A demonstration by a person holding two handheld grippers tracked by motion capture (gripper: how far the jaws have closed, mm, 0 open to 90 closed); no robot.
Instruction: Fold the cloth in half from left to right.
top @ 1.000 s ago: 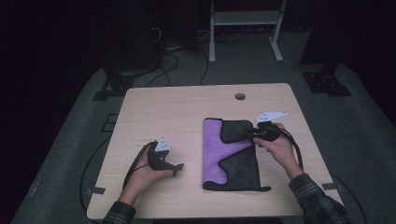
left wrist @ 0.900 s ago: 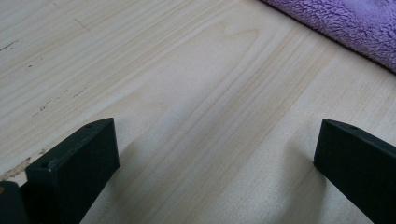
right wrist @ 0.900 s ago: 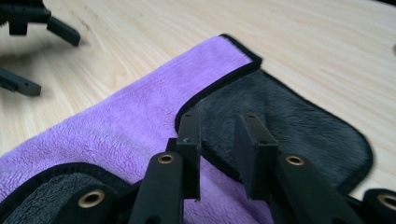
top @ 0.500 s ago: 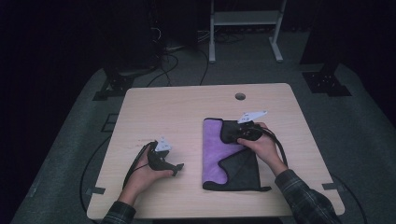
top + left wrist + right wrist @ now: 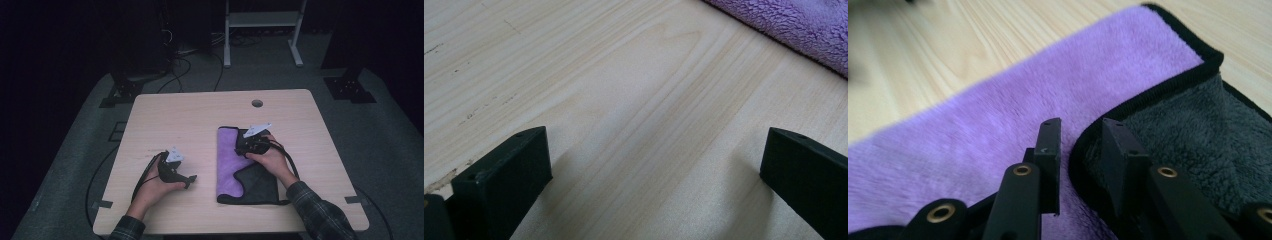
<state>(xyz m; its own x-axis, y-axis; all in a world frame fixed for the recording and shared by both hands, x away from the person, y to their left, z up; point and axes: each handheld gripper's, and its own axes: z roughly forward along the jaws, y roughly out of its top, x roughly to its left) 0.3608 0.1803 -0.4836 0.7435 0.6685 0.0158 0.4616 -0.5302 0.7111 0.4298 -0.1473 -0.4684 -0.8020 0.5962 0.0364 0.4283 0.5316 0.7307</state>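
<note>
Item: cloth (image 5: 230, 167), purple with a dark grey face and black binding, laid on the right half of the counter (image 5: 190, 117), part folded so that both colours are shown

Right gripper (image 5: 248, 142): set down at the cloth's far end, jaws parted a little with the black-bound edge (image 5: 1148, 95) of the grey flap between them; the edge is not yet pinched

Left gripper (image 5: 189, 180): rested on bare wood near the counter's front-left, jaws spread wide, nothing held, the cloth's purple edge (image 5: 794, 35) seen just beyond

Risk noted: only the binding may be caught, so the flap may slip free; the purple layer beneath may be taken too, and the whole cloth dragged, since it is not pinned by the left gripper
</note>
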